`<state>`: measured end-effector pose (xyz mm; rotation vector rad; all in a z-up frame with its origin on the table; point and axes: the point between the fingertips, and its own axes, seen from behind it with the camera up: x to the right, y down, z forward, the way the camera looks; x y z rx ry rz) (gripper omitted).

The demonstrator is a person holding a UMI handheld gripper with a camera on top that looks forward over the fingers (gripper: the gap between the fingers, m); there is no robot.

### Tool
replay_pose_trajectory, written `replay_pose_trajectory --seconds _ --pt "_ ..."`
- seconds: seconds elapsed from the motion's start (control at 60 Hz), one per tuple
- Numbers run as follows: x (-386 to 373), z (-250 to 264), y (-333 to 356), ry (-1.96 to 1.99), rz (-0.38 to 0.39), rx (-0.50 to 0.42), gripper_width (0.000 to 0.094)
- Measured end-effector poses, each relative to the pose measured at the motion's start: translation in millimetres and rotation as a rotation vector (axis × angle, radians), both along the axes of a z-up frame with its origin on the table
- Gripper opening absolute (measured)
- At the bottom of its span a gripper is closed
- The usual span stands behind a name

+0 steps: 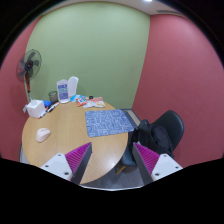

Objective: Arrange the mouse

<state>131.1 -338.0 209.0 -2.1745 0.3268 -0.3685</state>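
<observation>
A white mouse (pixel 43 133) lies on the round wooden table (pixel 65 140), at the left part, well beyond my left finger. A grey-blue patterned mouse mat (pixel 107 122) lies on the right part of the table, beyond the fingers. My gripper (pixel 112 160) hovers above the table's near edge. Its fingers are wide apart with nothing between them. The magenta pads (pixel 150 158) face each other.
A black chair (pixel 160 131) stands at the table's right edge. A fan (pixel 32 67) stands at the far left. A white jug (pixel 72 87), a blue-labelled container (pixel 63 92), a black box (pixel 36 108) and small items sit at the table's far side.
</observation>
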Motion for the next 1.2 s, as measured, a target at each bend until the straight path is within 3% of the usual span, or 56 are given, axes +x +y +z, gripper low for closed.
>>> replay_pose_trajectory --seconds 0.233,0.417,0.6,0.717,0.933,1.2 --pt "-39.8 -39.2 -2.9 0.006 0.033 -0.069 0.0841" --pt "-158.8 -97.8 9.3 0.064 0.119 -0.105 0.0837" --pt "-269.7 -144.5 71.5 0.122 0.242 -0.065 0.0825" --pt "-312.8 -160.1 131.4 0.131 0.282 -0.020 0.0826" --pt "-337.9 -194.9 222.6 0.146 0.272 -0.028 0.0828" --pt "-332.8 -219.1 281.2 0.161 0.216 -0.067 0.0803"
